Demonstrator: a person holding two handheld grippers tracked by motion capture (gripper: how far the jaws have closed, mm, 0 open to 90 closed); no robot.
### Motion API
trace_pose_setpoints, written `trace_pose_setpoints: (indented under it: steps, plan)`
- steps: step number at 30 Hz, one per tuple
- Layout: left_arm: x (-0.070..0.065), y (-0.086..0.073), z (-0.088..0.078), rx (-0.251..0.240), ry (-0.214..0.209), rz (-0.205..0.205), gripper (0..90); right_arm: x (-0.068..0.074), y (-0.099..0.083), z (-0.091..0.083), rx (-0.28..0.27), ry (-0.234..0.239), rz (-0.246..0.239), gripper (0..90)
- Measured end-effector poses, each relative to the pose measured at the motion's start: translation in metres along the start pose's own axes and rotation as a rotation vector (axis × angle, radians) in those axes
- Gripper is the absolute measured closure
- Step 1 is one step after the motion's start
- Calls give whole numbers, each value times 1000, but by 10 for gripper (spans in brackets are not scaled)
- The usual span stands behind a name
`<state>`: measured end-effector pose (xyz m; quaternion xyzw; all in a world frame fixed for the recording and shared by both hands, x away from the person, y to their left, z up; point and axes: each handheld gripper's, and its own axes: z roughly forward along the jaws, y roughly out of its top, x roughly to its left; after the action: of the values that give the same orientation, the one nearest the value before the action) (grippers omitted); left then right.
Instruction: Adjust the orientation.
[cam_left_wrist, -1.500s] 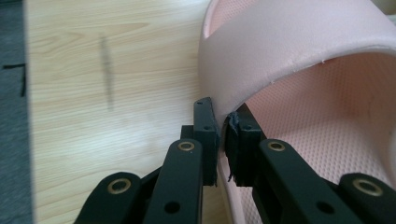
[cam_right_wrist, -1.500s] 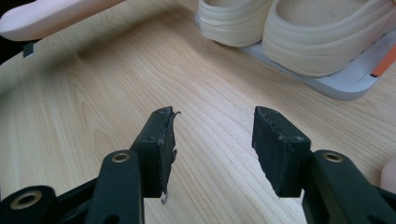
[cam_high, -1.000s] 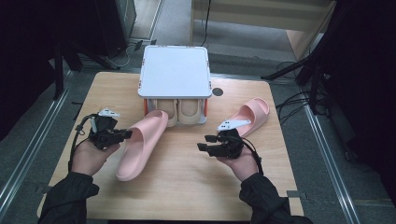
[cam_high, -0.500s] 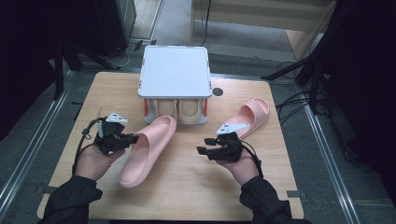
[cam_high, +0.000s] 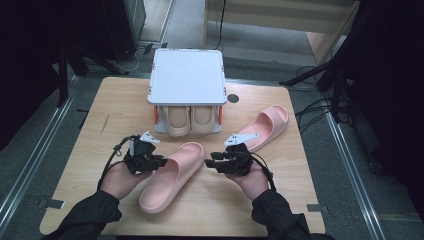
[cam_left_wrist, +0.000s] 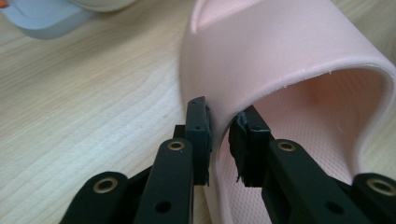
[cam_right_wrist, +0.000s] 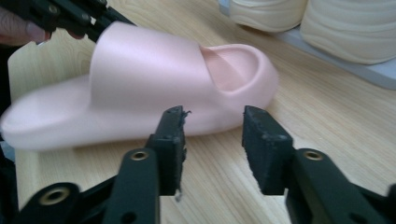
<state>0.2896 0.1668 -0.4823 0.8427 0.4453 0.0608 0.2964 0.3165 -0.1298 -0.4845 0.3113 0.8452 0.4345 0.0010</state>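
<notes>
A pink slipper (cam_high: 172, 175) lies on the wooden table (cam_high: 310, 185), toe toward the shoe rack. My left gripper (cam_high: 162, 161) is at its left side. In the left gripper view the jaws (cam_left_wrist: 219, 135) straddle the strap's side wall on the slipper (cam_left_wrist: 289, 51); they have just been opening and look slack on it. My right gripper (cam_high: 209, 159) is open just right of the slipper's toe. Its jaws (cam_right_wrist: 212, 126) have just been closing with nothing between them, and the slipper (cam_right_wrist: 149, 70) lies beyond the tips.
A second pink slipper (cam_high: 267, 125) lies at the right behind my right hand. A white shoe rack (cam_high: 187, 75) stands at the back centre with a beige pair (cam_high: 190, 120) under its top. A dark round hole (cam_high: 233, 98) is beside it.
The left hand has brought the pink slipper to the right and nearer the front edge, toward the right gripper. The right gripper's jaws stand narrower; that hand has stayed put.
</notes>
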Motion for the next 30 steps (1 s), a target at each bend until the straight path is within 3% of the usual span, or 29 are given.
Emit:
trace_pose_setpoints:
  steps: [3,5,8,10,14,19,22,30]
  plan:
    - [-2,-1,1,12,-47,14,732,1,0,4,10,10,12,662]
    - [-3,-1,-4,-4,-81,28,694,2,-1,7,19,11,24,691]
    - [2,-1,-14,-52,-122,23,635,3,-2,11,29,21,44,734]
    - [8,-2,-20,-56,-133,2,657,4,-3,15,35,23,49,768]
    - [20,-5,-20,-37,-91,-23,770,10,-5,23,60,33,51,815]
    - [25,-8,0,43,-56,-18,790,14,-8,33,97,38,43,831]
    - [19,-9,10,73,-64,0,791,14,-9,36,107,25,31,830]
    - [12,-10,10,64,-101,-9,801,8,-7,37,101,-7,29,820]
